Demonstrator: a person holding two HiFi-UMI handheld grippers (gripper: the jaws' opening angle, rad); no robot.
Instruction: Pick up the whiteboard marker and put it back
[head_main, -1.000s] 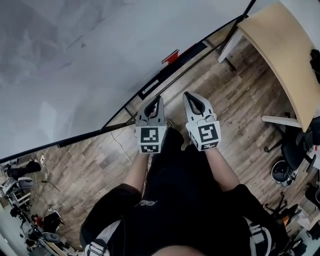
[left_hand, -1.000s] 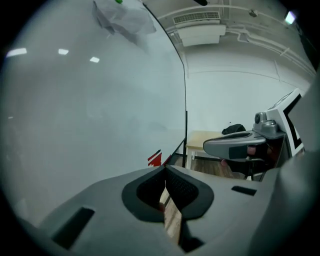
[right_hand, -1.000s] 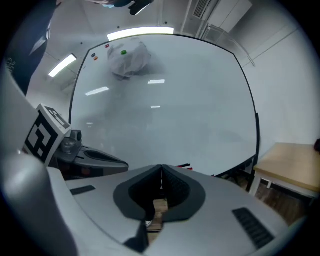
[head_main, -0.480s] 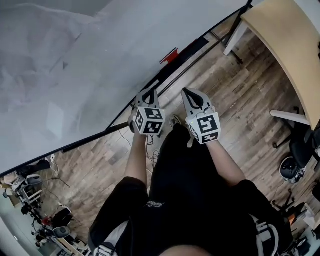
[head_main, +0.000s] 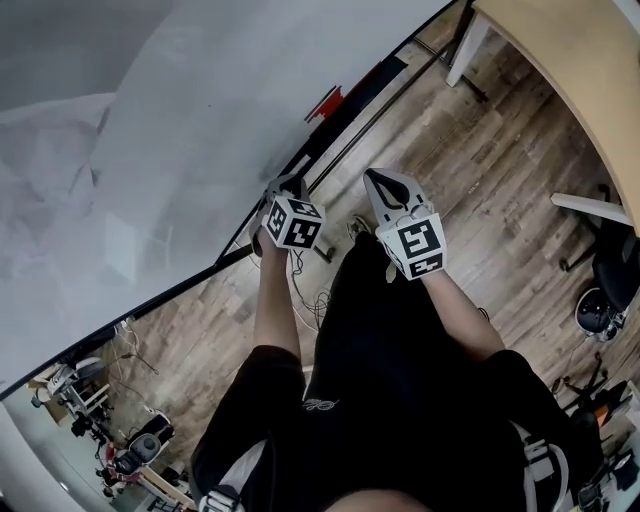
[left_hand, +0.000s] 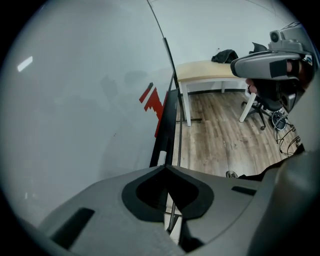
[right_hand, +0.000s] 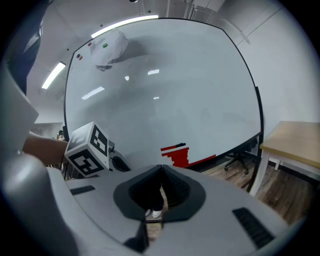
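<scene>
A whiteboard (head_main: 180, 130) stands before me with a black tray (head_main: 365, 88) along its bottom edge. In the left gripper view a small white piece, perhaps the whiteboard marker (left_hand: 161, 158), lies on the tray (left_hand: 169, 112) just past the jaw tips. A red object (head_main: 323, 103) sits farther along the tray, also in the gripper views (left_hand: 152, 100) (right_hand: 179, 155). My left gripper (head_main: 285, 184) (left_hand: 165, 168) tilts steeply down over the tray, shut and empty. My right gripper (head_main: 378, 178) (right_hand: 161, 168) hovers beside it, about level, jaws closed on nothing.
A light wooden table (head_main: 570, 80) with white legs stands to the right, with an office chair (head_main: 610, 290) beyond it. Cables (head_main: 312, 290) lie on the wood floor by my feet. Equipment clutter (head_main: 110, 440) fills the lower left corner.
The left gripper has dropped, rolled and tipped downward toward the tray. The right gripper has sunk slightly. Both jaws stayed closed.
</scene>
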